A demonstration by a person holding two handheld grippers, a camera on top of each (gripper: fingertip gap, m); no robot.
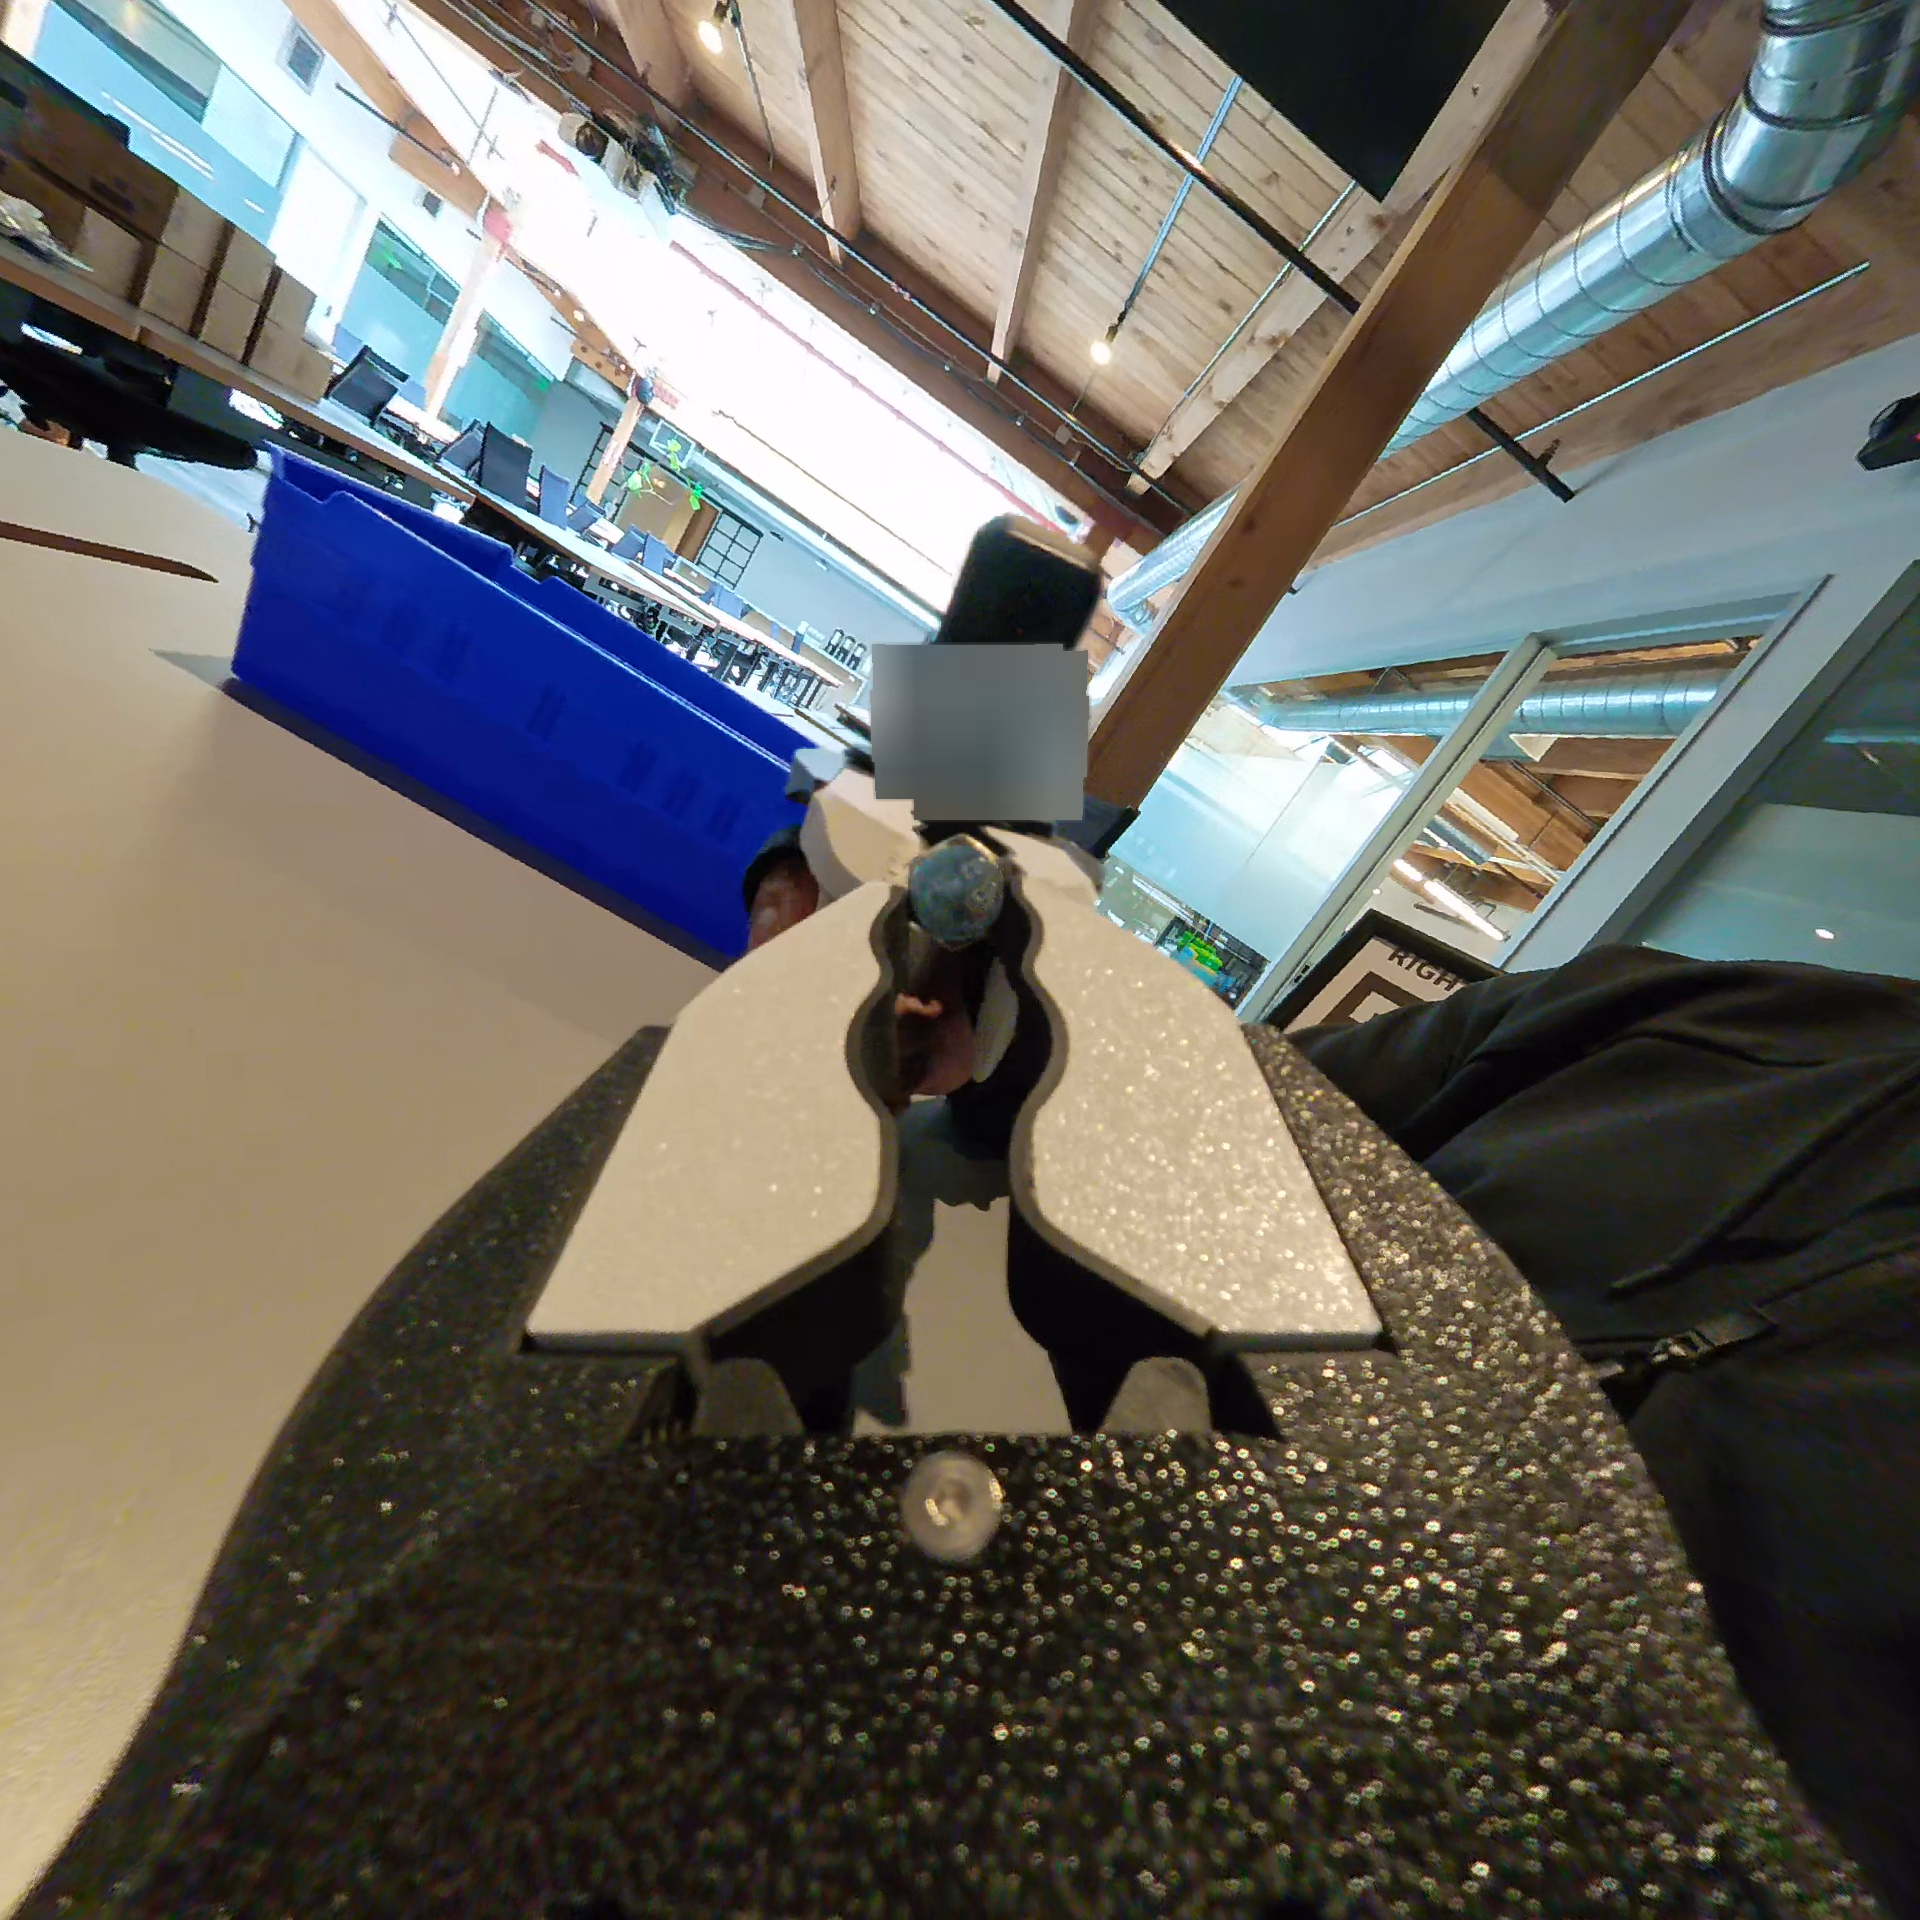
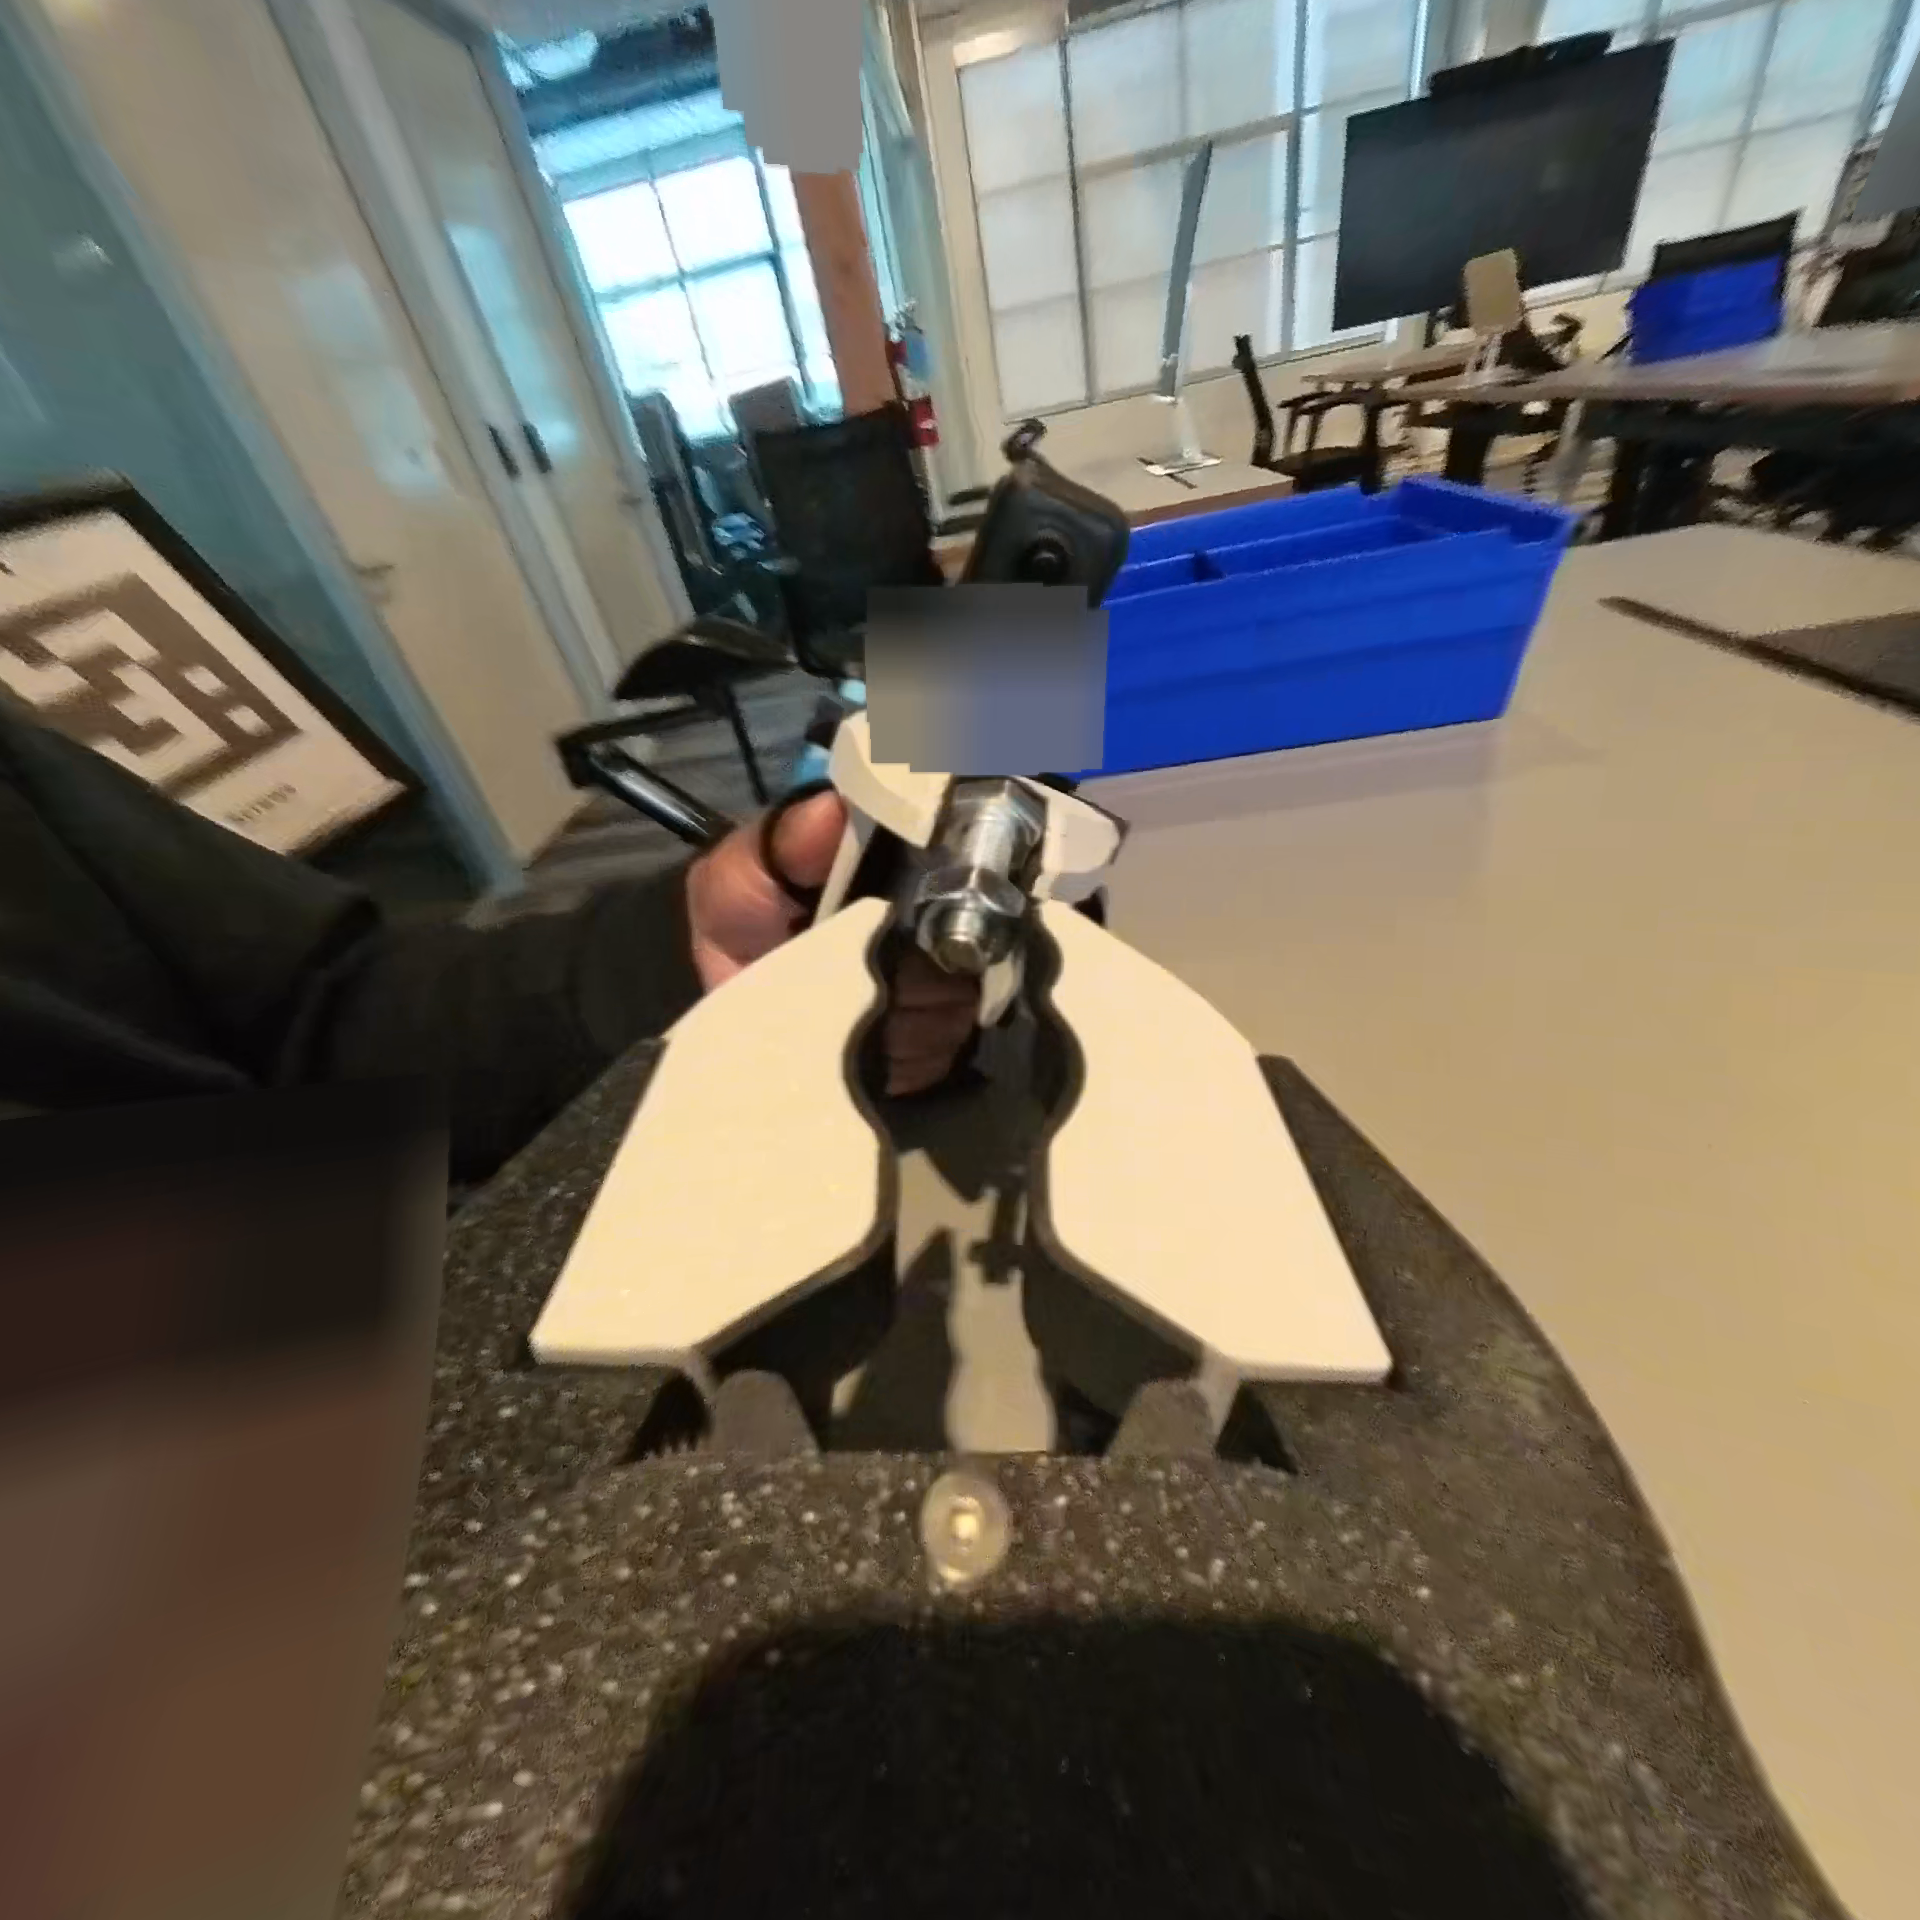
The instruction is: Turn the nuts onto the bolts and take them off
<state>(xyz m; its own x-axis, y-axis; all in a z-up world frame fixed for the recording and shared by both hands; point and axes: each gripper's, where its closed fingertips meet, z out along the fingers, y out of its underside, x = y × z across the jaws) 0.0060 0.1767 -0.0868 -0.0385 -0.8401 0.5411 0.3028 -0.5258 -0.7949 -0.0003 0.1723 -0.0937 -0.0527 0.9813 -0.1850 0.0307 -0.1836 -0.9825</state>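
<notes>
Facing each other above the pale, smooth desk (image 2: 1455,1039), the two grippers meet tip to tip on one piece of hardware; the left gripper (image 1: 954,914) has its pale, finely speckled fingers (image 1: 769,1122) closed on the rounded, dull metal head of the bolt (image 1: 956,899), which sits at 12 o'clock from the gripper's grainy black body; the scalloped dark inner edges of the fingers curve round that head on both sides.

In the right wrist view the right gripper (image 2: 961,930) is shut on the nut (image 2: 961,896), a bright hexagonal steel piece threaded onto the bolt's ribbed silver shank (image 2: 987,821); the shank's flat end pokes through the nut toward the camera, and the rest of it runs away toward 12 o'clock into the white tips of the other gripper; a hand (image 2: 758,894) in a dark sleeve holds that gripper from 9 o'clock.

A blue plastic bin (image 2: 1330,644) with straight ribbed walls stands on the desk, at about 1 o'clock from the right gripper and about 10 o'clock from the left; its inside is split by dividers into long compartments, and what they hold cannot be made out from either view; a second blue bin (image 2: 1704,312) sits on a far table at 2 o'clock, its contents likewise hidden.
</notes>
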